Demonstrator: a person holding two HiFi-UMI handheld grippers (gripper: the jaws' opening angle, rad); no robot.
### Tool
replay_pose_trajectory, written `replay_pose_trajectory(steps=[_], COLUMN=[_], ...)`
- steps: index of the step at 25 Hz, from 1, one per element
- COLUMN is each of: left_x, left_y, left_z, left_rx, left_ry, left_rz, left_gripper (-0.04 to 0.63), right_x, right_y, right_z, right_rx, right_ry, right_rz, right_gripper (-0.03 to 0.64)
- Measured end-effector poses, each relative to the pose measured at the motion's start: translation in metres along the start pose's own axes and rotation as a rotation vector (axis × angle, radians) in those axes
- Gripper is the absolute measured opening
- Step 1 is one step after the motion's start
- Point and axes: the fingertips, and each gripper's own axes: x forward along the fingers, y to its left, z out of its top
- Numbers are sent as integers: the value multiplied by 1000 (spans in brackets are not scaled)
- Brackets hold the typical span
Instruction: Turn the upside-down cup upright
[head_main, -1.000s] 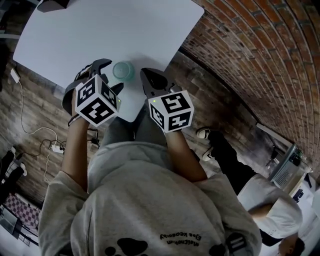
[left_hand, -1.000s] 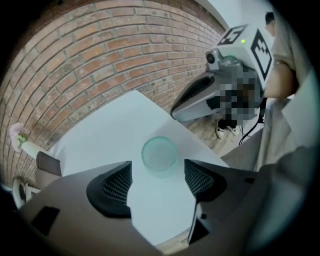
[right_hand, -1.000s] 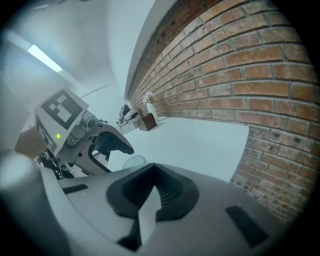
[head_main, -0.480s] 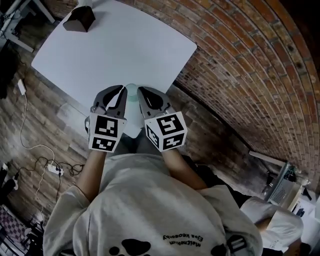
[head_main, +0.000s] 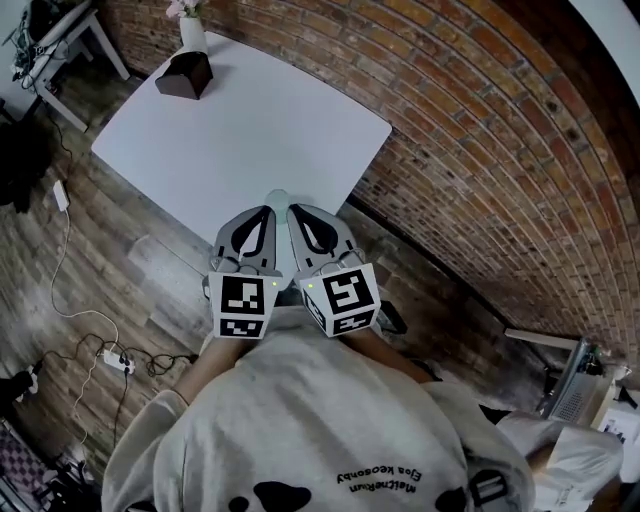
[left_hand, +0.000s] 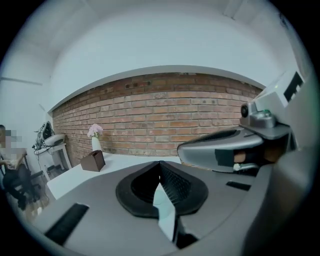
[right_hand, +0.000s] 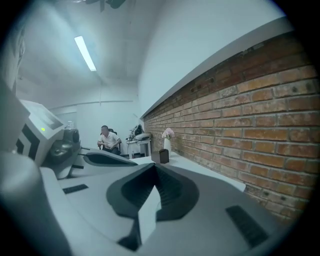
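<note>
Only a pale green sliver of the cup (head_main: 277, 197) shows in the head view, on the white table (head_main: 250, 120) near its front corner, just past the gripper tips; which way up it stands cannot be told. My left gripper (head_main: 266, 212) and right gripper (head_main: 294, 212) are held side by side, raised above the table edge, almost level. Both are shut with nothing between the jaws. In the left gripper view the closed tips (left_hand: 160, 163) point at the brick wall, with the right gripper (left_hand: 225, 147) alongside. The right gripper view shows closed tips (right_hand: 155, 165) and the left gripper (right_hand: 100, 157) beside them.
A brown box (head_main: 185, 75) and a white vase with pink flowers (head_main: 190, 30) stand at the table's far corner. A brick wall (head_main: 480, 150) runs along the right. Cables (head_main: 110, 360) lie on the wooden floor at left. A seated person (right_hand: 107, 140) is far back.
Both grippers rose toward the camera and drew together. The left jaws went from open to shut. The cup, plainly seen before, is now nearly hidden behind the tips.
</note>
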Motion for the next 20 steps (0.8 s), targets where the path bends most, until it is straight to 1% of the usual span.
replay_pose_trajectory(steps=[6, 14, 20], left_x=[-8, -3, 1], left_y=[0, -6, -8], left_z=[-4, 3, -4], left_rx=[-5, -15, -40], left_ry=[-4, -41, -33], left_rz=[26, 49, 85], left_gripper=[11, 11, 11], right_x=[-6, -9, -12], right_y=[10, -4, -12], right_z=[-1, -4, -7], right_rx=[-9, 3, 3], right_ry=[-27, -39, -43], right_rz=[16, 18, 29], right_gripper=[6, 6, 6])
